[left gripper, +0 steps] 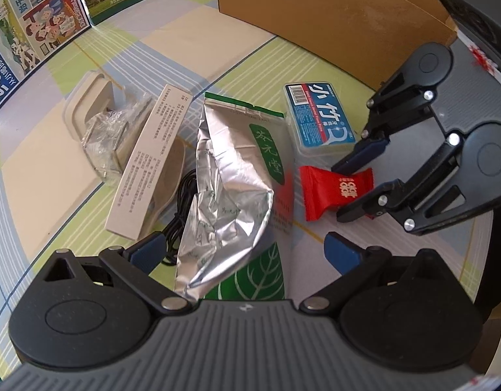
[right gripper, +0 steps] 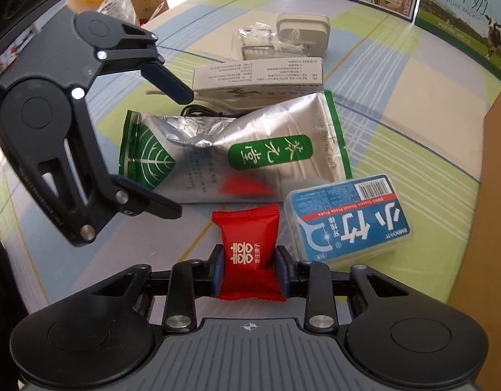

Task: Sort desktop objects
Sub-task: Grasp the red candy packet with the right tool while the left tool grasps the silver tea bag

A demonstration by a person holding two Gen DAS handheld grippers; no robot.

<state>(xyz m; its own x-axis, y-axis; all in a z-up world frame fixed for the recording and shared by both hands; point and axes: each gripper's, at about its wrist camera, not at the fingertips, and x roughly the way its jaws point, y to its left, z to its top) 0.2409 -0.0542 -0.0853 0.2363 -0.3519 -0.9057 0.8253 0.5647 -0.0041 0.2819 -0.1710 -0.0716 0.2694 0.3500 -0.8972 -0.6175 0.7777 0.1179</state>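
We are clamping the right gripper [right gripper: 249, 268] on a red candy packet [right gripper: 247, 254]; both blue pads are pressing the wrapper's sides, and the packet is lying on the checked tablecloth [right gripper: 413, 75]. We are holding the left gripper [left gripper: 240, 247] with its jaws standing wide, nothing between the pads, above the lower end of a crumpled silver and green foil bag [left gripper: 230, 192]. The candy is sitting just beside that bag, with a blue floss box [right gripper: 348, 220] near its other side. Beyond the bag, a black cable [left gripper: 185, 202] is showing from under its edge, next to a long beige carton [left gripper: 149, 163]. Farther on, a cream plastic item [right gripper: 302, 29] is resting with a clear wrapper [right gripper: 260, 44] against it. At the back, milk cartons [right gripper: 462, 9] and a brown cardboard box [left gripper: 331, 13] are standing along the table edge.
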